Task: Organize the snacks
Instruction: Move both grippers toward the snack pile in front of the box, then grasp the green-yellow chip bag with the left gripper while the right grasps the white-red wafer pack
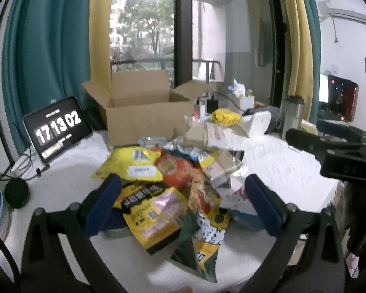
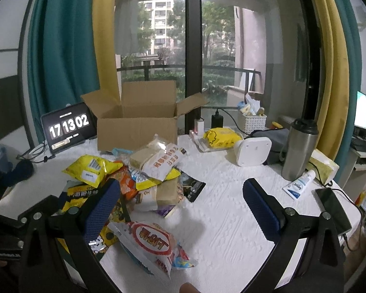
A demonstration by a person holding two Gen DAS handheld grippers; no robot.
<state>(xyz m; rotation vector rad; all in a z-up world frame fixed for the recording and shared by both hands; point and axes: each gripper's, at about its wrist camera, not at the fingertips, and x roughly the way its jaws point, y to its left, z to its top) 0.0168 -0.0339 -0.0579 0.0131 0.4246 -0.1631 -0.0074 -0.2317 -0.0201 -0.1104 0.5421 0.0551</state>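
We are holding our left gripper (image 1: 183,195) with its two blue-padded fingers (image 1: 105,202) spread wide apart, gripping nothing. We are holding our right gripper (image 2: 181,206) the same way, its jaws wide and empty, and it is appearing as a dark shape at the right edge of the left wrist view.

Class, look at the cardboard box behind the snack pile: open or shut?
Open: the cardboard box has all its flaps standing up and outward.

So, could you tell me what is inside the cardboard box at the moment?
The cardboard box stands open, flaps up, and only bare inner walls show above the rim. Its front wall hides the floor, so I cannot tell whether any snacks are inside.
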